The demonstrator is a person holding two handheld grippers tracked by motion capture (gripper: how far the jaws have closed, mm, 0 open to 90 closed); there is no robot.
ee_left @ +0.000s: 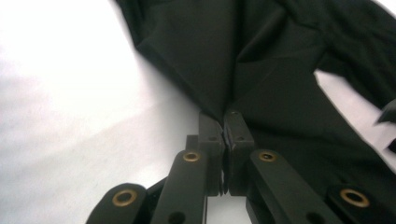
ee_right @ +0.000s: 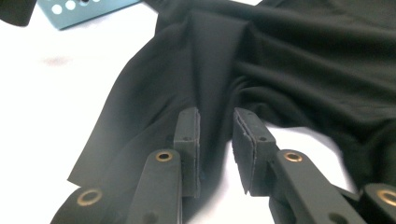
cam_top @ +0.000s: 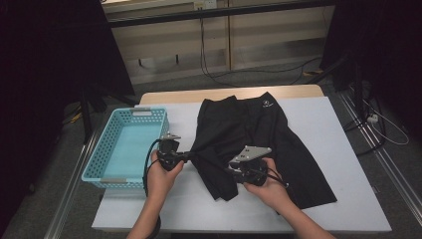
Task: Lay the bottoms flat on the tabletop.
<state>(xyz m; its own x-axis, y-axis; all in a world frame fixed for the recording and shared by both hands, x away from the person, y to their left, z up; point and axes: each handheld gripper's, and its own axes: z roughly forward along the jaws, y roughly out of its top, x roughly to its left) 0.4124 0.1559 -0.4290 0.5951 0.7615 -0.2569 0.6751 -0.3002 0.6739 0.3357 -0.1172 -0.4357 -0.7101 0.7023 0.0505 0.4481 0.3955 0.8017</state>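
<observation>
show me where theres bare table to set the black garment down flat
Bare: the table right of the black garment, and its near edge behind the hands. Crowded: the left, taken by the blue basket.

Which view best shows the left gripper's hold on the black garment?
Left gripper view: the left gripper pinches the black garment. High view shows it small; right gripper view shows cloth between parted jaws.
</observation>
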